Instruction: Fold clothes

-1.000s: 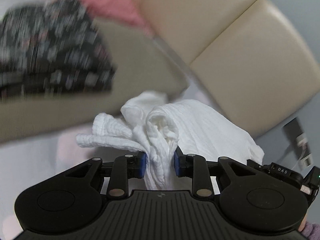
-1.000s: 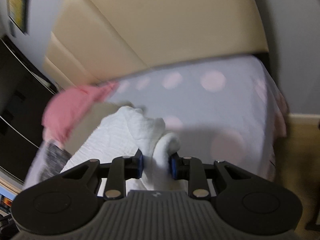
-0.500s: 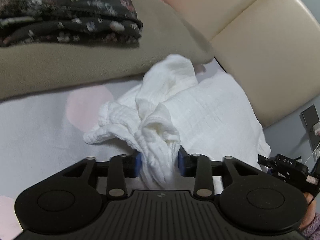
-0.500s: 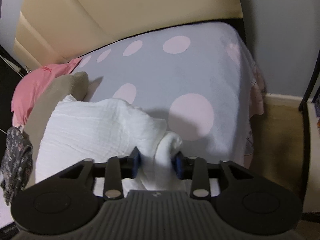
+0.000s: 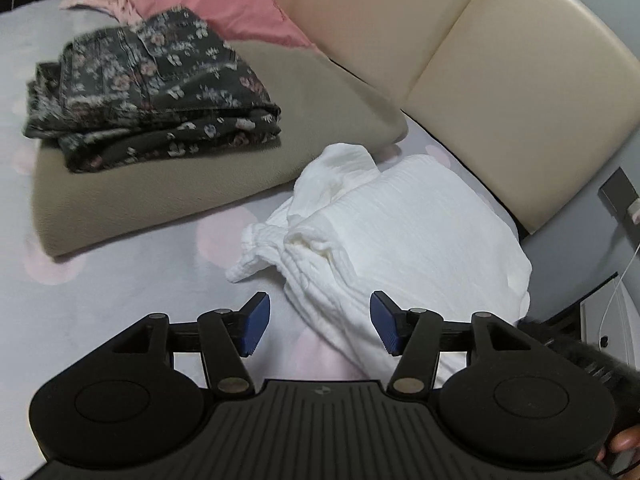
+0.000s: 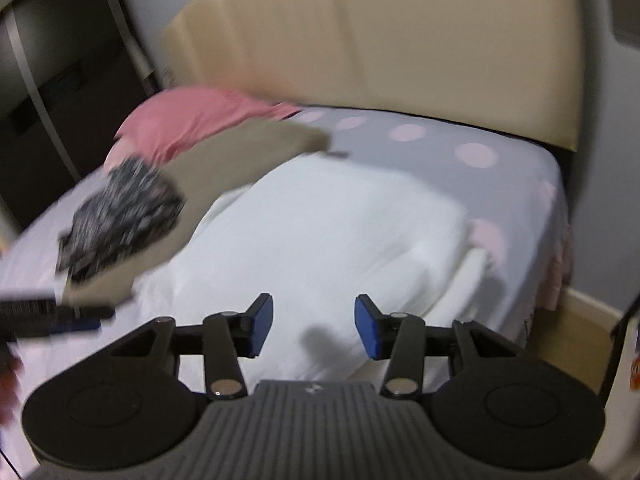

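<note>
**Both grippers spread wide, white garment loose on the bed**

Crinkled white cotton garment (image 5: pixel 400 220) lying folded on the lilac bedsheet with pink dots (image 5: pixel 120 300), beside a folded khaki cloth (image 5: pixel 200 176) topped by a dark floral folded piece (image 5: pixel 152 92). Left gripper (image 5: pixel 318 328) wide open, gripping nothing, the garment's near edge between and beyond the blue-padded fingers (image 5: pixel 254 328). Right gripper (image 6: pixel 314 326) likewise wide apart and empty, hovering over the white garment (image 6: pixel 320 232); view blurred.

No legible text or labels.
</note>
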A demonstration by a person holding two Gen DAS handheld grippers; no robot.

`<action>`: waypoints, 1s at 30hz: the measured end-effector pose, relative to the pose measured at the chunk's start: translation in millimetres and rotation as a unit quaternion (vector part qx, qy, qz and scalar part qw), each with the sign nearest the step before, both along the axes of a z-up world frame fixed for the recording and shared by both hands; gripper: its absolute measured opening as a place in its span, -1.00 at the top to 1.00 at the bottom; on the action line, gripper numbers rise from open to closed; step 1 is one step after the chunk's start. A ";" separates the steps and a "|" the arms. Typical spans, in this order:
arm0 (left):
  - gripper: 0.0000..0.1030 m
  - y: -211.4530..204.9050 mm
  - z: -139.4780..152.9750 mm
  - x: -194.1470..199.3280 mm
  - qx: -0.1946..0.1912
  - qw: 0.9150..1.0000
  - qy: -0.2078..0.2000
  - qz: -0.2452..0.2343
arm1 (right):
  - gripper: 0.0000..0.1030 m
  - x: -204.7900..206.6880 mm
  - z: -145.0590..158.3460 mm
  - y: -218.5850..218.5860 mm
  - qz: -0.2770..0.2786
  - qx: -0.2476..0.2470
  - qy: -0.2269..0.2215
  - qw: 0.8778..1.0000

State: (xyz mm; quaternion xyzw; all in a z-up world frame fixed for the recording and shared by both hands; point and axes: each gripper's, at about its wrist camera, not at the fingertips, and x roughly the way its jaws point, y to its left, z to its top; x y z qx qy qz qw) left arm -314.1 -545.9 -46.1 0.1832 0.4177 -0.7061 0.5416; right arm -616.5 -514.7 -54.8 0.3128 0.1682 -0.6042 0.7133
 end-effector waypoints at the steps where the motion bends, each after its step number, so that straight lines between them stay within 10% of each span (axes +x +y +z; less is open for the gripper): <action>1: -0.05 4.8 3.1 3.6 0.001 1.000 0.010 0.002 | 0.07 6.6 -7.2 2.5 0.009 0.003 0.010 1.000; 12: -0.10 48.0 45.8 16.3 -0.031 1.000 -0.001 0.004 | 0.08 5.0 -48.4 -2.8 -0.029 0.089 0.040 0.995; 30: -0.44 128.0 112.6 -20.5 -0.148 0.977 -0.154 -0.027 | -0.44 43.5 139.9 73.8 -0.011 0.030 0.059 0.998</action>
